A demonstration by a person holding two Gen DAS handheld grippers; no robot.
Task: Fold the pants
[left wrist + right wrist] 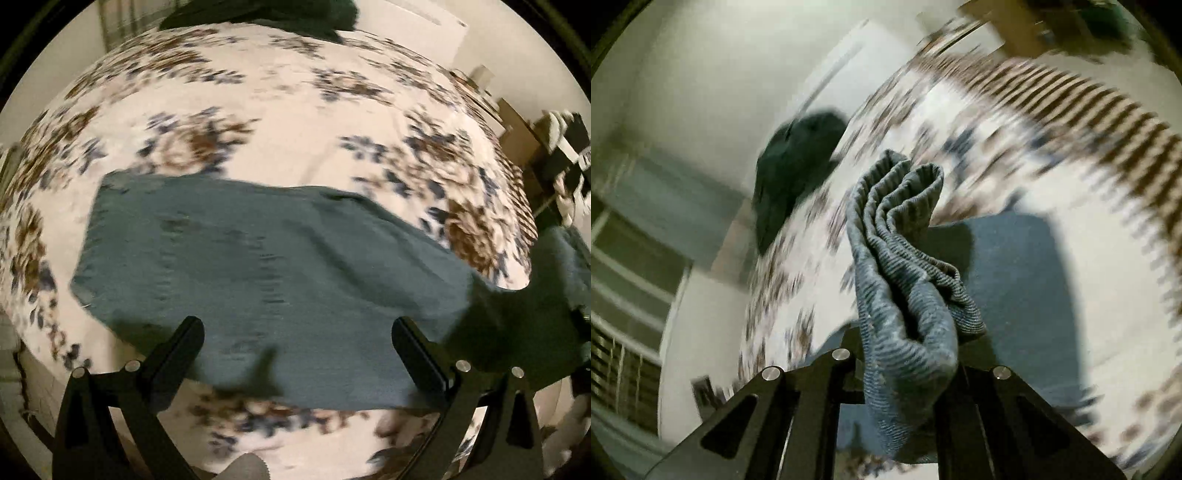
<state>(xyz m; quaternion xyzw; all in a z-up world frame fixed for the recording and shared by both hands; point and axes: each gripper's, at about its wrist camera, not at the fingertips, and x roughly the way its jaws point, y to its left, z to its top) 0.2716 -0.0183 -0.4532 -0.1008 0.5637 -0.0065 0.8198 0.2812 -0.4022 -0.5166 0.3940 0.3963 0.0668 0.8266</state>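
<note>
Blue-grey pants (pixel 258 258) lie spread across a floral bed cover (pixel 295 103). My left gripper (pixel 295 332) is open, with its jaws wide apart, and hovers just above the near edge of the pants, empty. At the right the cloth rises off the bed (pixel 565 258). My right gripper (pixel 908 350) is shut on a bunched end of the pants (pixel 901 236), and the ribbed fabric stands up in folds between the jaws. The rest of the pants (pixel 1015 266) lies below on the bed.
A dark green garment (pixel 295 14) lies at the far edge of the bed; it also shows in the right wrist view (pixel 798 166). White walls and a window with blinds (pixel 624 295) stand beyond the bed. Furniture and boxes (pixel 554 147) stand at the right.
</note>
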